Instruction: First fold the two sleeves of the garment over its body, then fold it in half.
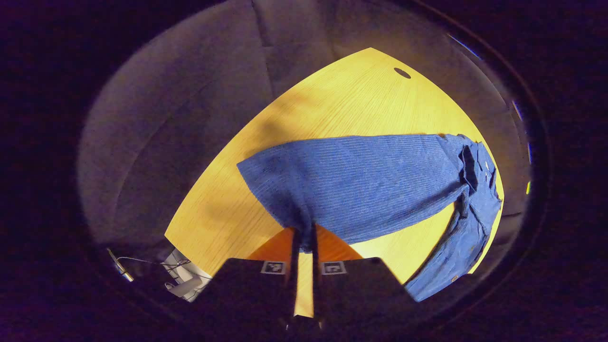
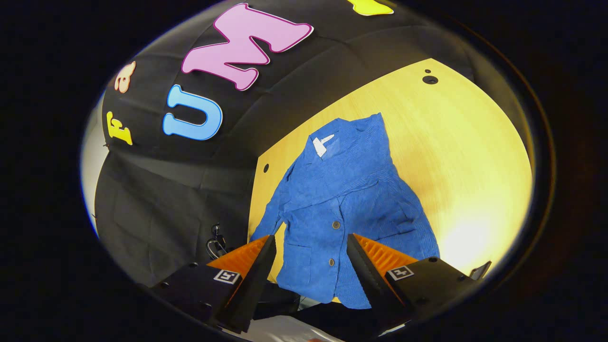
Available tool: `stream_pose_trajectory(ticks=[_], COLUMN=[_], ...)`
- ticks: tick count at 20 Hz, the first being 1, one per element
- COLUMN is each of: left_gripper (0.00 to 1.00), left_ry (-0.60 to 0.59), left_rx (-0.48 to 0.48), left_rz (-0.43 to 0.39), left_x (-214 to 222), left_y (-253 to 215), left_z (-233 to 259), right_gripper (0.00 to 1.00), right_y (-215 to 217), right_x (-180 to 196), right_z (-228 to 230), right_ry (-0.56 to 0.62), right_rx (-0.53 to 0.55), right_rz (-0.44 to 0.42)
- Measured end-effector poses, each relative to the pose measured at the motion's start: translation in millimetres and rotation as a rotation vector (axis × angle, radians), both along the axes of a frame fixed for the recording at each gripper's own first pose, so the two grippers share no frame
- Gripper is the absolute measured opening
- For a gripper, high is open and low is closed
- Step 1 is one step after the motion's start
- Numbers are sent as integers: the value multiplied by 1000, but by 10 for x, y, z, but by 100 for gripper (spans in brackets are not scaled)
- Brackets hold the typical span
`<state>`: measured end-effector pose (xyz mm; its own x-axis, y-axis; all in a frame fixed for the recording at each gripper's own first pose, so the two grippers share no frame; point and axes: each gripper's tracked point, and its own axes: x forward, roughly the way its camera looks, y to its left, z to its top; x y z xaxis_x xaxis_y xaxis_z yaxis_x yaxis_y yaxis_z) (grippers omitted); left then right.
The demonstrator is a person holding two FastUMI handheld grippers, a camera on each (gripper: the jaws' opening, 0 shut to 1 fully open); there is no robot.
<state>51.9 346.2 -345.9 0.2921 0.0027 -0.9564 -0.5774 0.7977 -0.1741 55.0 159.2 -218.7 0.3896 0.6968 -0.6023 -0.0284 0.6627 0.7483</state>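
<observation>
While the left hand-held gripper point(image 1: 304, 237) pinches the sleeve point(image 1: 361, 190), whose long axis runs toward 3 o'clock to the garment point(image 2: 342, 209) on the desk point(image 2: 456, 156), the right hand-held gripper point(image 2: 311, 251) hovers open at its hem, body extending toward 12 o'clock.

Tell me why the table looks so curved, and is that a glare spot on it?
Right gripper view: the fisheye lens bows the wooden table, and bright glare washes out its near corner beside the blue jacket. Left gripper view: dimmer, with soft shadows on the table left of the sleeve.
</observation>
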Motion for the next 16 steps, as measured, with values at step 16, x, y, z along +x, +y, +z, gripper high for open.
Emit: stream_pose_trajectory(ticks=[16], left_gripper=[0], left_ry=[-339], left_rx=[152], left_rz=[-297], left_x=[790], left_y=[-1067], left_z=[1999], right_gripper=[96], right_y=[-209], right_x=[-80], right_z=[-41], right_ry=[-1], right_rx=[16], right_rz=[49])
